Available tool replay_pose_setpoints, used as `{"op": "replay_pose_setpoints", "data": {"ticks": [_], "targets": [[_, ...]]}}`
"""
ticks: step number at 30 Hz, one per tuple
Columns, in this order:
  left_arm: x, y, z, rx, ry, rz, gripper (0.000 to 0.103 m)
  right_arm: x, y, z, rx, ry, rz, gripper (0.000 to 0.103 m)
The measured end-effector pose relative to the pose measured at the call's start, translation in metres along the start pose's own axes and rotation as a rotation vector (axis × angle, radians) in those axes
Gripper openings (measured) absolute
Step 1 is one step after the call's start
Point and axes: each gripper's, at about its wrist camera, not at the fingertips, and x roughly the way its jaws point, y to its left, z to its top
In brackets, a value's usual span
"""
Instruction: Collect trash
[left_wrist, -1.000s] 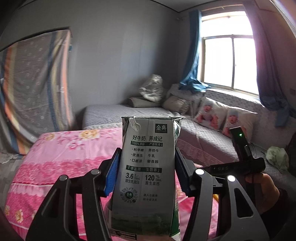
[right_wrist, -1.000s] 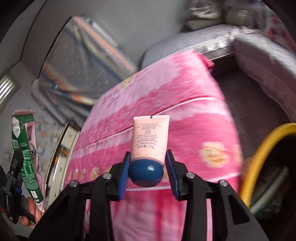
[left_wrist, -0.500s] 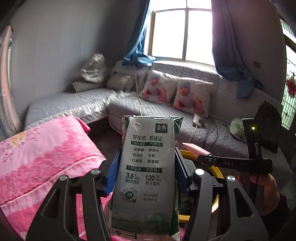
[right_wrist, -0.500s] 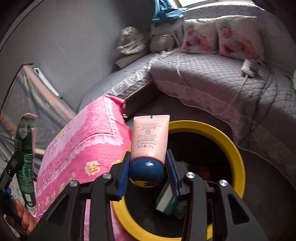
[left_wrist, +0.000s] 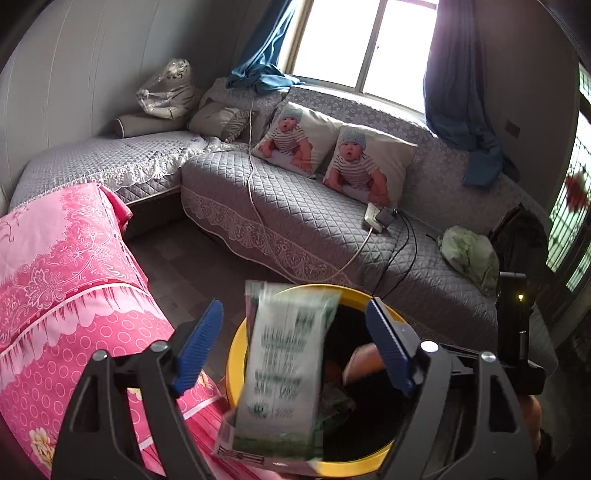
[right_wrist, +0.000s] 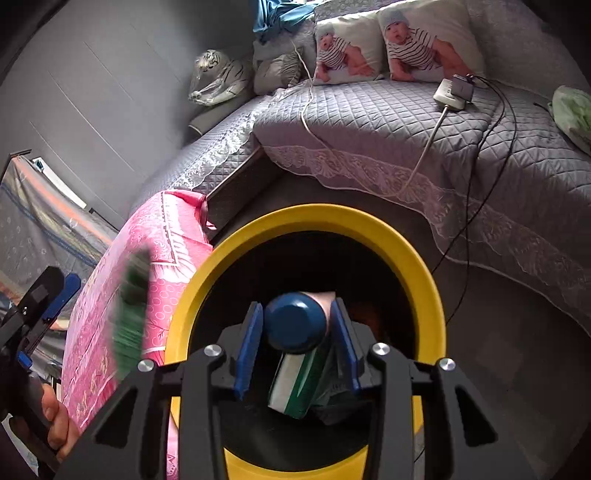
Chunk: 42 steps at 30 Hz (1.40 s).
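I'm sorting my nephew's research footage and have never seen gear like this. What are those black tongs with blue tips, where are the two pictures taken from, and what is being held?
No robot here: a person holds a hand-operated set of tongs in each hand, with a wide-angle camera on each looking forward along its two fingers. One picture comes from the left tongs, the other from the right tongs.

Both point down at a yellow-rimmed bin standing between a pink cloth-covered surface and a grey quilted sofa. Some trash already lies inside.

The left tongs are opening; the blurred milk carton sits loose between the blue pads, apparently dropping into the bin. The right tongs are shut on a pink tube at its dark blue cap, above the bin.
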Motion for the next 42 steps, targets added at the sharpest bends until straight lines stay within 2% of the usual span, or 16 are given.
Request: {"op": "replay_pose_setpoints", "data": {"ticks": [1,3,6,9,10,11,14,17,20,25,27,30,34,36,39,42], "targets": [[-0.002,0.0,0.001,0.003,-0.006,0.003,0.077,-0.004,-0.001,0.001,0.002,-0.011,-0.008,0.037],[-0.019,0.005,0.0,-0.001,-0.041,0.013,0.089,-0.011,0.001,0.003,-0.001,-0.033,-0.025,0.042],[-0.051,0.01,-0.001,0.002,-0.132,0.05,0.095,-0.024,0.011,0.004,-0.033,-0.087,-0.067,0.061],[-0.085,0.014,-0.003,0.021,-0.208,0.13,0.095,-0.033,0.031,0.004,-0.083,-0.131,-0.085,0.074],[-0.099,0.017,-0.004,0.023,-0.238,0.17,0.095,-0.033,0.033,0.006,-0.088,-0.143,-0.09,0.084],[-0.112,0.02,-0.006,0.026,-0.265,0.206,0.095,-0.035,0.041,0.005,-0.09,-0.166,-0.09,0.089],[-0.152,0.031,-0.011,0.015,-0.335,0.338,0.095,-0.035,0.062,0.004,-0.112,-0.197,-0.063,0.095],[-0.195,0.045,-0.019,0.003,-0.412,0.434,0.095,-0.036,0.093,-0.002,-0.143,-0.264,-0.092,0.095],[-0.241,0.059,-0.031,-0.018,-0.489,0.564,0.095,-0.037,0.125,-0.01,-0.159,-0.304,-0.067,0.095],[-0.313,0.08,-0.059,-0.102,-0.556,0.724,0.095,-0.047,0.189,-0.032,-0.263,-0.337,0.082,0.095],[-0.335,0.087,-0.07,-0.136,-0.565,0.771,0.095,-0.058,0.22,-0.048,-0.337,-0.373,0.132,0.095],[-0.365,0.092,-0.092,-0.172,-0.586,0.903,0.095,-0.076,0.259,-0.078,-0.458,-0.428,0.193,0.095],[-0.392,0.085,-0.118,-0.188,-0.607,1.046,0.095,-0.103,0.29,-0.12,-0.582,-0.534,0.275,0.095],[-0.403,0.078,-0.128,-0.197,-0.613,1.067,0.095,-0.119,0.299,-0.137,-0.613,-0.586,0.308,0.095],[-0.411,0.07,-0.137,-0.229,-0.617,1.024,0.095,-0.132,0.304,-0.153,-0.624,-0.631,0.301,0.095],[-0.41,0.062,-0.142,-0.254,-0.624,1.004,0.095,-0.133,0.3,-0.159,-0.618,-0.616,0.277,0.095]]}}
